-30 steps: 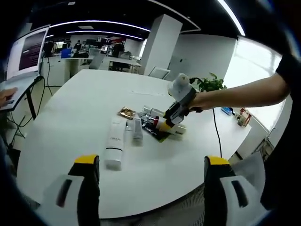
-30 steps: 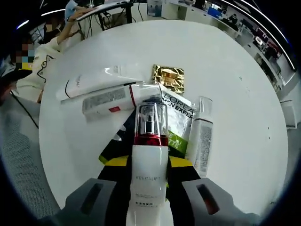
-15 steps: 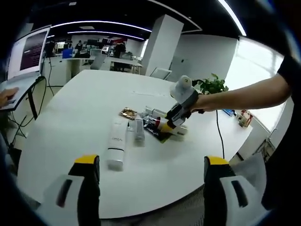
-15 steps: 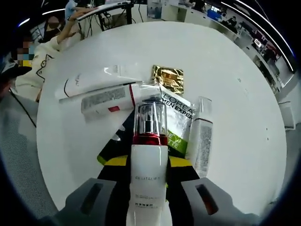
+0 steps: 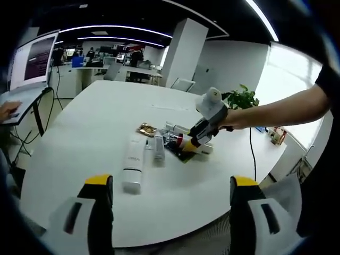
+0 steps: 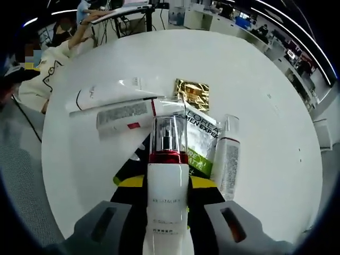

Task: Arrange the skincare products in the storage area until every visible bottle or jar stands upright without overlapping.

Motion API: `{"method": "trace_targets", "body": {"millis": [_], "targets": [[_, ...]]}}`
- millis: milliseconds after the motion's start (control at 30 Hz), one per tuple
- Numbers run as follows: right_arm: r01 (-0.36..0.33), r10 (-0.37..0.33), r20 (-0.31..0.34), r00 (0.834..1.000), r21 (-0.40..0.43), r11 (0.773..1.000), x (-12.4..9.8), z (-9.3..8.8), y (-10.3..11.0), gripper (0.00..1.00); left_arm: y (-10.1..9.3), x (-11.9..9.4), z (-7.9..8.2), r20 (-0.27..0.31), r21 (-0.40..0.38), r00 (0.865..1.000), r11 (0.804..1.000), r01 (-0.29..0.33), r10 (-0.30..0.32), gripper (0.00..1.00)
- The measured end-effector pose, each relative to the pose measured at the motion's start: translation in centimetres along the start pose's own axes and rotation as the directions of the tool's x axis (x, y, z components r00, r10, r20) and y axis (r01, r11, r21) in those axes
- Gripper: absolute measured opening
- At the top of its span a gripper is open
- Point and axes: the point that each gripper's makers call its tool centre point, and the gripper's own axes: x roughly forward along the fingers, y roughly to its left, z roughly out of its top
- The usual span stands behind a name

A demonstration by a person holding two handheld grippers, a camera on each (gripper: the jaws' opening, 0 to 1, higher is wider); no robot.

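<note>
My right gripper (image 6: 167, 212) is clamped on the white pump bottle (image 6: 168, 180) with the red collar and clear cap, which runs up the centre of the right gripper view from bottom to middle; in the left gripper view the same gripper (image 5: 204, 130) sits right of centre, above the pile on the round white table (image 5: 79, 133). My left gripper (image 5: 170, 212) hangs back at the bottom of its frame, fingers wide apart, holding nothing. In the right gripper view, a white tube (image 6: 114, 94) and a grey-labelled tube (image 6: 125, 114) lie flat at upper left, a gold sachet (image 6: 192, 90) at upper centre, a L'Oréal Men Expert sachet (image 6: 199, 135) behind the pump's cap, and a slim clear-capped bottle (image 6: 228, 159) lies to the right; none stands yet. The risks, as I judge them: my hold is on the bottle's lower body, so it could tip when I release; setting it on a sachet would leave it rocking; swinging it could knock the slim bottle into rolling.
</note>
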Motion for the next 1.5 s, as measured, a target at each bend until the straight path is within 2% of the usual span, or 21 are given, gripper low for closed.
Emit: {"method": "trace_targets", "body": {"millis": [200, 567, 933, 1100, 1233, 1500], "targets": [[0.018, -0.018, 0.054, 0.998, 0.01, 1.0, -0.8, 0.7, -0.2, 0.28, -0.1, -0.1, 0.1, 0.006, 0.003, 1.0, 1.0, -0.002, 0.002, 0.83], [0.085, -0.09, 0.128, 0.988, 0.05, 0.995, -2.6, 0.5, -0.2, 0.27, 0.0, -0.1, 0.2, 0.014, 0.01, 1.0, 1.0, -0.005, 0.004, 0.83], [0.151, -0.167, 0.233, 0.958, 0.085, 0.985, -4.4, 0.7, 0.6, 0.27, 0.1, -0.2, 0.6, 0.028, -0.012, 1.0, 1.0, -0.006, 0.007, 0.82], [0.181, -0.205, 0.291, 0.935, 0.106, 0.978, -5.4, 0.9, 1.7, 0.27, 0.1, -0.5, 1.3, 0.055, -0.05, 0.998, 0.999, -0.002, 0.005, 0.8], [0.214, -0.242, 0.313, 0.918, 0.122, 0.969, -5.9, 0.6, 2.3, 0.27, -0.2, -0.5, 1.5, 0.053, -0.031, 0.999, 1.0, -0.001, 0.003, 0.8], [0.238, -0.284, 0.333, 0.899, 0.171, 0.956, -6.8, -0.3, 2.9, 0.27, -1.2, -0.4, 2.4, 0.061, -0.001, 0.998, 1.0, 0.014, -0.014, 0.8]]}}
